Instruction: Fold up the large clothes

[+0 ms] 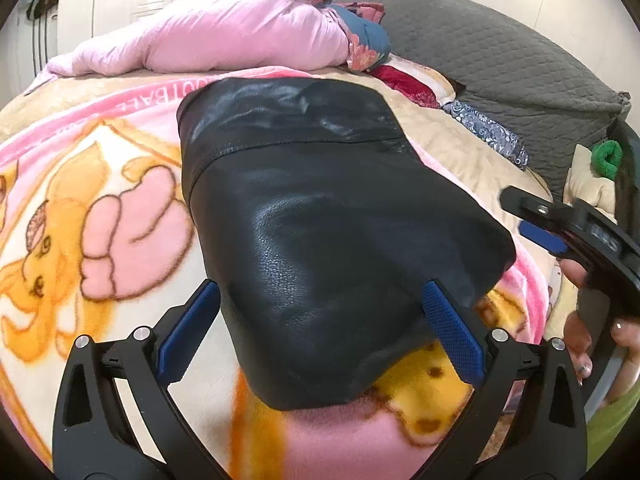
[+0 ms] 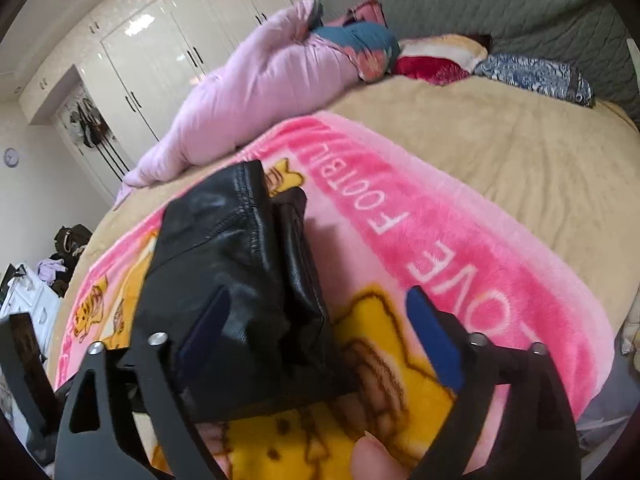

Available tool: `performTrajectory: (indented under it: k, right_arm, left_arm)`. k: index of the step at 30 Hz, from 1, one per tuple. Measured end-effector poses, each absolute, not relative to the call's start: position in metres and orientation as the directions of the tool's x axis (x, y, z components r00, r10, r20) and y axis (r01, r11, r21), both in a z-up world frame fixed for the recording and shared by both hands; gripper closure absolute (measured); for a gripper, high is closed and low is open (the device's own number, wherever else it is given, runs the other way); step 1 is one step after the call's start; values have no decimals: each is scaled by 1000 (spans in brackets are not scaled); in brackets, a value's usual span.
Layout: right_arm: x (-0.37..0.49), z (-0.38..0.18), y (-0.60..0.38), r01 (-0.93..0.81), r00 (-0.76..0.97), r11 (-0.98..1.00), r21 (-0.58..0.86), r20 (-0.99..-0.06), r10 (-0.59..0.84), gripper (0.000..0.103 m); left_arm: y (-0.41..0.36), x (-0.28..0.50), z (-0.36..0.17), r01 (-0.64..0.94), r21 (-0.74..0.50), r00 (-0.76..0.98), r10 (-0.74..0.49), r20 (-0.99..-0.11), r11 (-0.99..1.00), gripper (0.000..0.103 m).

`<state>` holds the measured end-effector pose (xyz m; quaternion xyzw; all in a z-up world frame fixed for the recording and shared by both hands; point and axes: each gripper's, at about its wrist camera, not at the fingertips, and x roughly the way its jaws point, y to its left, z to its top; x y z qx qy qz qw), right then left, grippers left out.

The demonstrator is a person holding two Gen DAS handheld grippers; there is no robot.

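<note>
- The near edge of a folded black leather garment (image 1: 320, 240) disappears between and under the fingers of the left hand-held gripper (image 1: 320, 332), so that edge cannot be read from the left wrist view.
- In the right wrist view the garment's lower part is blurred and partly masked by the left finger (image 2: 208, 328) of the right hand-held gripper (image 2: 316, 332); its folded layers show only along the upper right side.
- The hand on the right hand-held gripper is cut off at the picture's edge in both views; only fingertips show.
- Lettering on the pink cartoon blanket (image 1: 120, 208) is partly covered by the garment in the left wrist view.
- The garment lies folded on the blanket, on the bed, in front of a heaped pink quilt (image 1: 224, 28) and a grey quilted bedspread (image 1: 500, 52).
- The left hand-held gripper stands spread wide, one blue pad to each side of the garment's near end; neither pad visibly presses on it.
- The right hand-held gripper is released, its fingers wide apart. The garment sits toward its left finger, with bare blanket between the garment and the right finger.
- From the left wrist view, the right hand-held gripper hangs just off the garment's right corner, apart from it.
</note>
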<state>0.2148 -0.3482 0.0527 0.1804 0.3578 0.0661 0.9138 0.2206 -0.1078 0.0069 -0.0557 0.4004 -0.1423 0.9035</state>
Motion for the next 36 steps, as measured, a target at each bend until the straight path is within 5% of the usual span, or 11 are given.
performTrajectory:
  k: [5, 12, 24, 36]
  right_arm:
    - [179, 64, -348, -31, 766, 908, 417, -574, 290, 4]
    - [128, 83, -332, -43, 843, 964, 262, -509, 176, 4]
    - [65, 105, -317, -39, 902, 981, 192, -415, 117, 4]
    - [12, 104, -315, -27, 921, 989, 148, -381, 82, 4]
  left_arm:
    - [-107, 208, 21, 212, -206, 660, -295, -691, 955, 8]
    - [-103, 185, 43, 215, -194, 696, -289, -657, 957, 9]
    - [-92, 127, 76, 230, -184, 763, -294, -575, 956, 8]
    - [-77, 70, 77, 215, -180, 787, -280, -550, 960, 8]
